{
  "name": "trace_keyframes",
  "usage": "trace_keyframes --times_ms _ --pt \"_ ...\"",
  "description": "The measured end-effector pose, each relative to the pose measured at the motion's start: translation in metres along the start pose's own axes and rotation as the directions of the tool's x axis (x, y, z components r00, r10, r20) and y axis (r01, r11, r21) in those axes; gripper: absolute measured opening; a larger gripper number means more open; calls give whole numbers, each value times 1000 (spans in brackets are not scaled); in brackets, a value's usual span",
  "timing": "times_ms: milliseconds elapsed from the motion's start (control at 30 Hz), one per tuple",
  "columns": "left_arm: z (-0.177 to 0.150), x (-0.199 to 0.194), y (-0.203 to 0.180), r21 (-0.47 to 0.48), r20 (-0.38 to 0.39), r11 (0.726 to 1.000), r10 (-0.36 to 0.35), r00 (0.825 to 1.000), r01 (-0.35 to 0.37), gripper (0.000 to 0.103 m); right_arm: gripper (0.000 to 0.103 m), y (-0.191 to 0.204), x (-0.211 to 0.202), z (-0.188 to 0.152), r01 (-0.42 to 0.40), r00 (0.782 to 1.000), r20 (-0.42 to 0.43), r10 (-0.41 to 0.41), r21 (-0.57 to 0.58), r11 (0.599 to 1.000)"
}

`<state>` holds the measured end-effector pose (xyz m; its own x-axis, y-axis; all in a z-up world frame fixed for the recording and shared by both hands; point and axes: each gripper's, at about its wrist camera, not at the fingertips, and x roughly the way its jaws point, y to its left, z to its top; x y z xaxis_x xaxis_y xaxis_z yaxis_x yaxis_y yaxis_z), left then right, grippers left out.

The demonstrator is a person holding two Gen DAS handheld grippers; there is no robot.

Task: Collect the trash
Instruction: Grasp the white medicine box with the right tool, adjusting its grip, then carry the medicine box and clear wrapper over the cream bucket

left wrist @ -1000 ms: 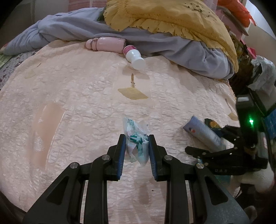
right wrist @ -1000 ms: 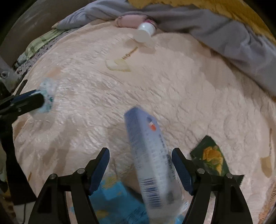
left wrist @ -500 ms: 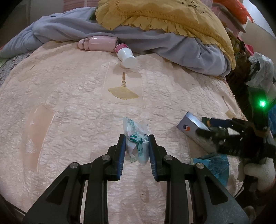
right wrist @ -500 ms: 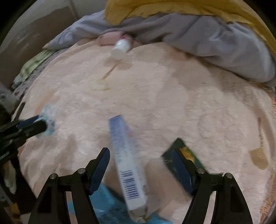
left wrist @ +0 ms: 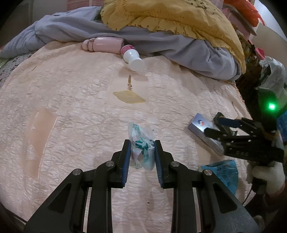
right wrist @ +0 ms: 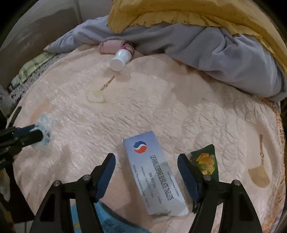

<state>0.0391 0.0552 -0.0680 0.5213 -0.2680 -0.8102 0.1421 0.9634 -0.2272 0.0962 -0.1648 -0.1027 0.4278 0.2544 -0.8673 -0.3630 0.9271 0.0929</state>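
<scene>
My left gripper (left wrist: 142,148) is shut on a crumpled white and green wrapper (left wrist: 141,143), held just above the peach bedspread (left wrist: 75,100). The left gripper and wrapper (right wrist: 43,130) also show at the left of the right wrist view. My right gripper (right wrist: 146,165) is open, its jaws astride a flat grey-blue medicine box (right wrist: 154,172) lying on the bed. The box (left wrist: 202,130) and right gripper (left wrist: 215,125) show at the right of the left wrist view. A dark green wrapper with a yellow picture (right wrist: 206,163) lies just right of the box.
A white bottle with a pink label (left wrist: 132,57) and a pink case (left wrist: 104,44) lie at the far side against a grey blanket (left wrist: 179,44) and yellow cloth (left wrist: 179,16). A blue bag (left wrist: 222,172) (right wrist: 107,220) sits at the bed's near right edge.
The right gripper let the medicine box go; it now lies flat on the bed between the open jaws. The left gripper still holds the wrapper, having shifted little.
</scene>
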Motion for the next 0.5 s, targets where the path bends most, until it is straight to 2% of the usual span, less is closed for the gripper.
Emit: trace_keyframes --times_ms 100,133,167,233,333,500 --pt "0 0 -3 -1 -3 1000 -20 1000 20 23 70 1 15 -1 -30 998 -58 27 -36 999" --pt "0 0 -5 0 -3 1000 -22 1000 22 23 65 3 19 -3 -16 998 -66 12 -54 998" --pt "0 1 -7 2 -4 1000 -26 1000 26 23 55 4 24 -5 1 998 -67 -6 -67 998" --pt "0 0 -10 3 -6 999 -32 999 32 23 49 3 28 -7 -11 998 -65 7 -63 998" --pt "0 -3 -16 10 -7 999 -43 999 43 23 47 -1 11 -8 -49 999 -16 49 -21 999" --pt "3 -10 -38 29 3 996 -87 996 86 23 47 -12 -50 -11 -123 987 112 118 36 992"
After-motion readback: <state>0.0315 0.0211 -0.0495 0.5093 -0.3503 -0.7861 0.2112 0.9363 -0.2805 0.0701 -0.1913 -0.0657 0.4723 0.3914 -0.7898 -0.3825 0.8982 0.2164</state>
